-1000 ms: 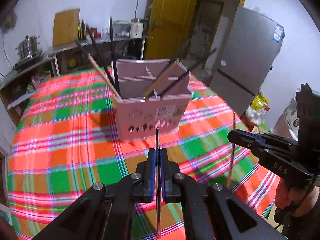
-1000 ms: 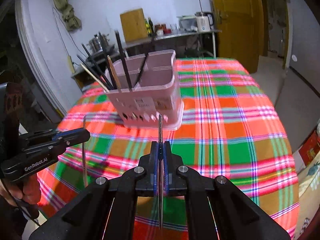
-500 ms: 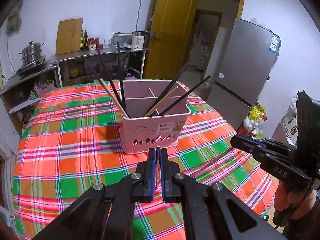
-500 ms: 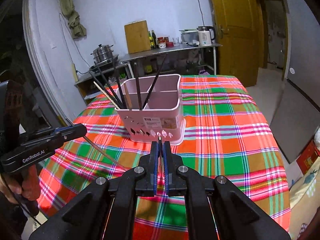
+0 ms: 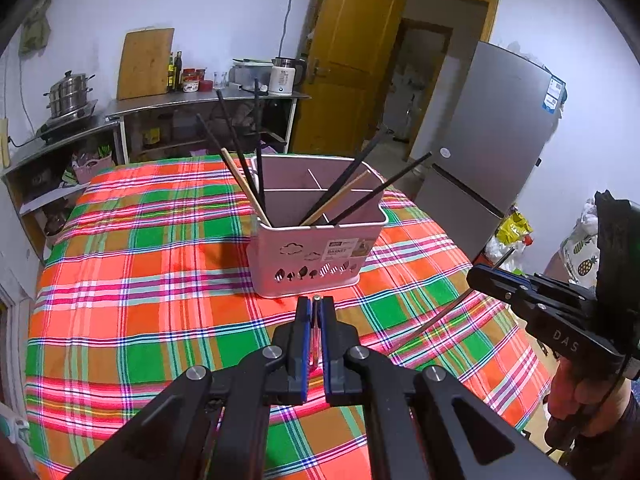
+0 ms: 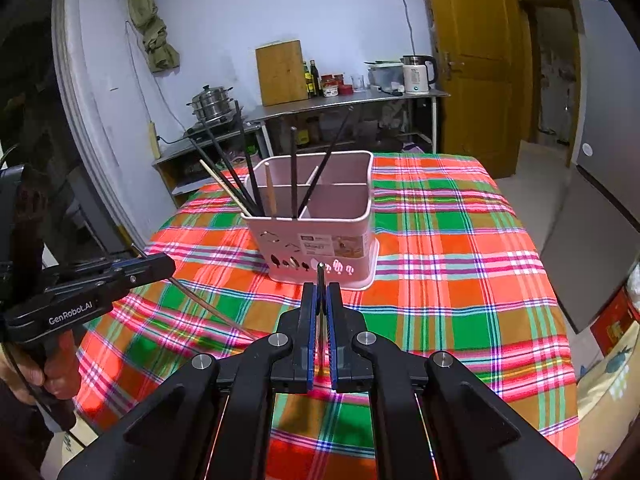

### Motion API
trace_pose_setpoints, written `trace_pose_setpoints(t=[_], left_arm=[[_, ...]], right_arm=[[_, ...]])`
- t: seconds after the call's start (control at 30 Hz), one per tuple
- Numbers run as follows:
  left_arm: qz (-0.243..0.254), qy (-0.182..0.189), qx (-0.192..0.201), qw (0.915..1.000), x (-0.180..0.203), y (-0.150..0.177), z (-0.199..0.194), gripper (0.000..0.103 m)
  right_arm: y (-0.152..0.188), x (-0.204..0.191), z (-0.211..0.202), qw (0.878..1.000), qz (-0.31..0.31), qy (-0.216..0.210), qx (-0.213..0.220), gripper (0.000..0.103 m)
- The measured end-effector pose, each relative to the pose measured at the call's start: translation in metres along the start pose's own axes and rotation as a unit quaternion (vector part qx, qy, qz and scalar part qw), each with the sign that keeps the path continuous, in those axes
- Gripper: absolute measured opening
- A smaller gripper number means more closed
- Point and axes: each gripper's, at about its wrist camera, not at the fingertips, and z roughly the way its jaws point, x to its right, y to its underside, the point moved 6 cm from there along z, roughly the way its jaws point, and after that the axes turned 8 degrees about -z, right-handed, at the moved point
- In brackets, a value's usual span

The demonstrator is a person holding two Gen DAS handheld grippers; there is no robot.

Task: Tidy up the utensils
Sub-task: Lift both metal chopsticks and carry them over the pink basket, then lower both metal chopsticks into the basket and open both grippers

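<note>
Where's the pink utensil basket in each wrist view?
Left wrist: pink utensil basket sits centre frame on the plaid tablecloth, just beyond the left gripper.
Right wrist: basket centre, slightly left, just beyond the right gripper.
Shared landmark: white kettle on the steel counter behind.

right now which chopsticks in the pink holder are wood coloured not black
Two pale wooden ones: one leaning left among the black sticks, another leaning right beneath a black stick in the pink holder.
</note>
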Motion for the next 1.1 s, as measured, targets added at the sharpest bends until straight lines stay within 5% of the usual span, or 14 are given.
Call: trace_pose_setpoints(t=[0.43, 1.1], left_arm=[[-0.002, -0.002, 0.018, 0.9998, -0.006, -0.040, -0.022, 0.004], [0.009, 0.001, 0.084, 0.9964, 0.009, -0.153, -0.042, 0.004]], right_arm=[[-0.034, -0.015, -0.009, 0.999, -0.017, -0.017, 0.028, 0.005], [-0.145, -0.021, -0.023, 0.992, -0.023, -0.020, 0.121, 0.005]])
